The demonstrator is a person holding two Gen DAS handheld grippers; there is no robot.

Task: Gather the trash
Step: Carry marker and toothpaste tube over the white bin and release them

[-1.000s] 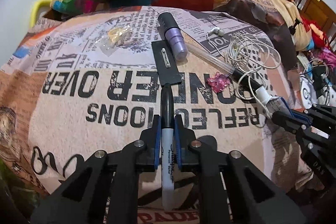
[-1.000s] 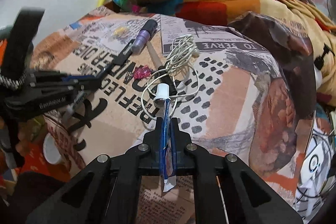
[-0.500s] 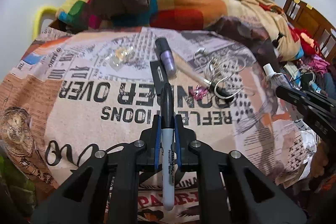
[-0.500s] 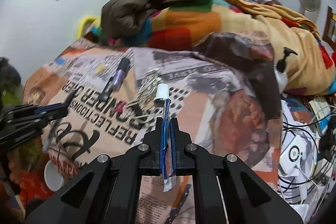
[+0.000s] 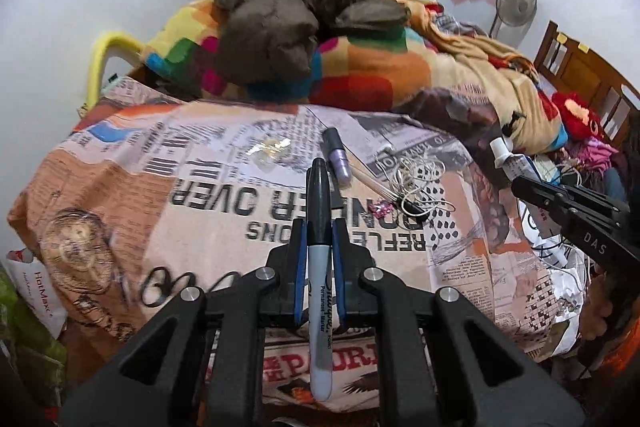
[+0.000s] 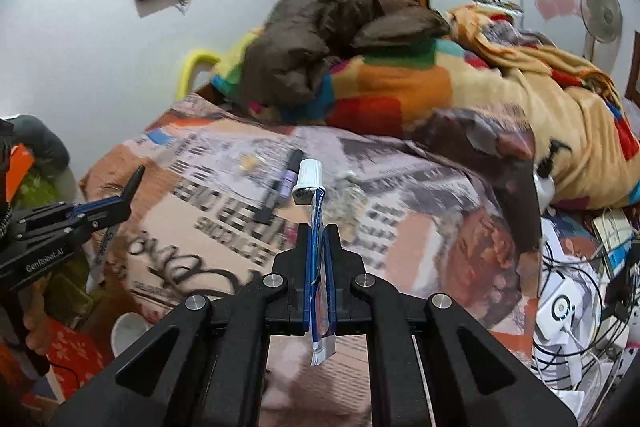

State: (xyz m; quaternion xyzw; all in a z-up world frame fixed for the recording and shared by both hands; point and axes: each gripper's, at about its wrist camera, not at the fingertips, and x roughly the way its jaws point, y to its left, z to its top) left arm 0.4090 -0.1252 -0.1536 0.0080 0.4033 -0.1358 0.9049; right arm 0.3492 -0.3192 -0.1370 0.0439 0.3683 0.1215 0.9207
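Cluttered bedroom all around me — a bed (image 5: 132, 211) covered in a newspaper-print sheet, with a heap of colourful blankets and a brown jacket (image 5: 288, 23) piled at its far end. My left gripper (image 5: 319, 247) is clenched on a black permanent marker (image 5: 319, 267), which runs lengthwise between the jaws, cap forward and barrel trailing back toward the camera. My right gripper (image 6: 318, 255) is clamped on a flattened, nearly spent tube (image 6: 316, 227) with a white cap, its crimped tail hanging below the jaws. Both pieces are clear of the sheet, so I judge two pickups done and neither yet dropped anywhere; I can see no bin or bag that is plainly the destination. Plenty is left on the bed — a purple-and-black cosmetic tube (image 5: 338, 161), a crinkled clear wrapper (image 5: 272, 149), a small pink wrapper (image 5: 380, 209), a thin clear stick (image 5: 370, 183) and a tangle of white earphone cable (image 5: 416, 179), though the cable may not count as trash. By my reckoning the job is at an early-to-middle stage, with disposal of these two items next.
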